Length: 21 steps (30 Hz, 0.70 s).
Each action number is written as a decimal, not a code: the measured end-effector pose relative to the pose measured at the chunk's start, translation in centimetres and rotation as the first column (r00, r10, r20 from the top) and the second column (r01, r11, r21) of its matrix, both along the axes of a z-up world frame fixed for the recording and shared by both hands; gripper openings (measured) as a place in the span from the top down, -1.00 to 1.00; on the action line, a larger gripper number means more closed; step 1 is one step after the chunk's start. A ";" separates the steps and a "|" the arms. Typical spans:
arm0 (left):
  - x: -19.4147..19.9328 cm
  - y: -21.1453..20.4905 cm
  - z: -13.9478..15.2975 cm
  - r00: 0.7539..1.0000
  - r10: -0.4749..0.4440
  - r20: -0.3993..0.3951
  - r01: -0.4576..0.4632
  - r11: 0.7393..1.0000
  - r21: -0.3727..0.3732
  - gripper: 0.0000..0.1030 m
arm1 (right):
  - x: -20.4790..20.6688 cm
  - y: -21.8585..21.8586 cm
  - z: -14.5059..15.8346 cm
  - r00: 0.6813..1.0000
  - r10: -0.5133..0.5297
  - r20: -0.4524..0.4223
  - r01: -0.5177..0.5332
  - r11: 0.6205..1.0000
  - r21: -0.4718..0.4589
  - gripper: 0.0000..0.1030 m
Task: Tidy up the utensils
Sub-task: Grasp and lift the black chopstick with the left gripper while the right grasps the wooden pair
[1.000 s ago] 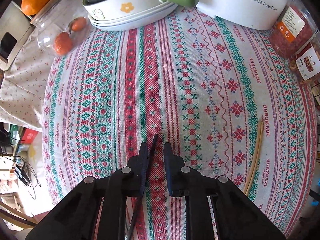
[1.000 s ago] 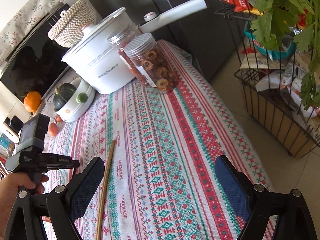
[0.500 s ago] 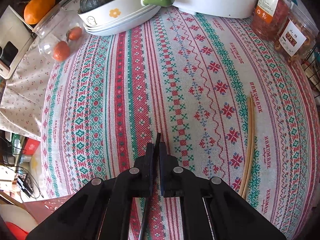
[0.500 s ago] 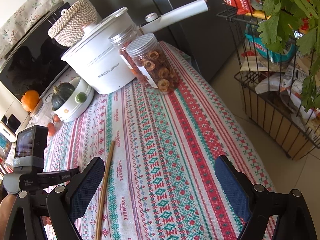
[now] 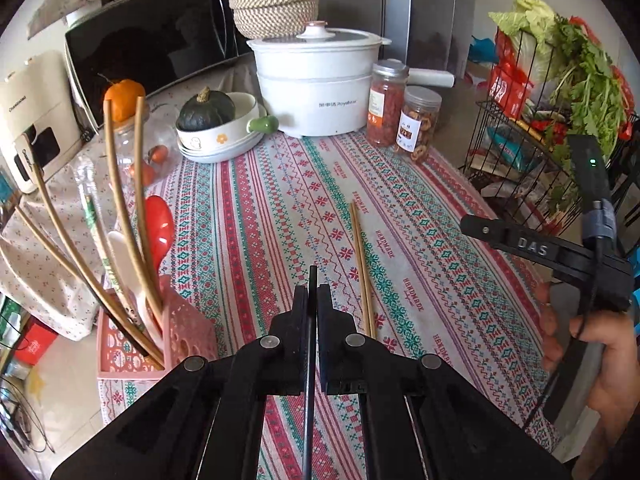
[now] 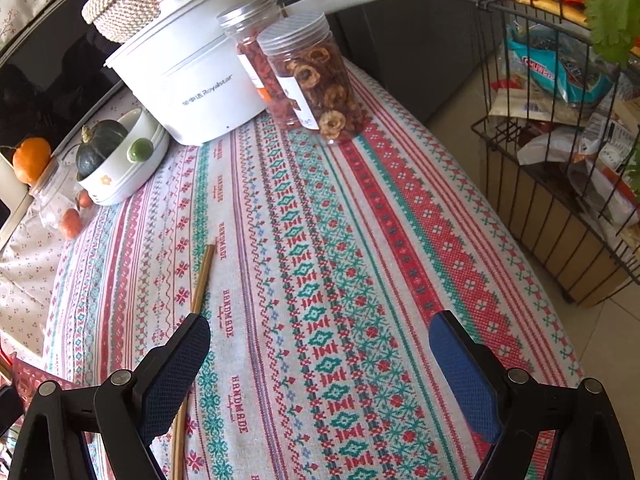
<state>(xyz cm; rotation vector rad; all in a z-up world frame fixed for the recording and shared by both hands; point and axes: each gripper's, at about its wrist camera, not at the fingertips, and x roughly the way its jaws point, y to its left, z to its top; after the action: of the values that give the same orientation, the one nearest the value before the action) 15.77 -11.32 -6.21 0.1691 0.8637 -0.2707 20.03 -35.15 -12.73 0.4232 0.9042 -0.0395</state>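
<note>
Now left gripper (image 5: 313, 300) clamps black chopstick (image 5: 310, 360); right gripper (image 6: 320, 344) wide apart (nothing held) over tablecloth (image 6: 360, 240).

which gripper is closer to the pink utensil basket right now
Left. The left gripper, shut on a black chopstick, sits just right of the pink utensil basket. The right gripper hovers open farther right.
</note>
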 end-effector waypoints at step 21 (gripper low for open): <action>-4.6 14.2 3.5 0.995 0.064 0.073 -0.041 0.960 -0.277 0.93 | 9.4 11.7 -4.6 0.983 0.142 -0.117 -0.169 0.948 -0.271 -0.23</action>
<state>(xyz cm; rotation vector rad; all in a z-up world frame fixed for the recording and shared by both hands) 11.12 2.92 -2.70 -0.1019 0.7399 -0.3291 29.40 -23.43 -17.32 0.0851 1.0082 -0.0424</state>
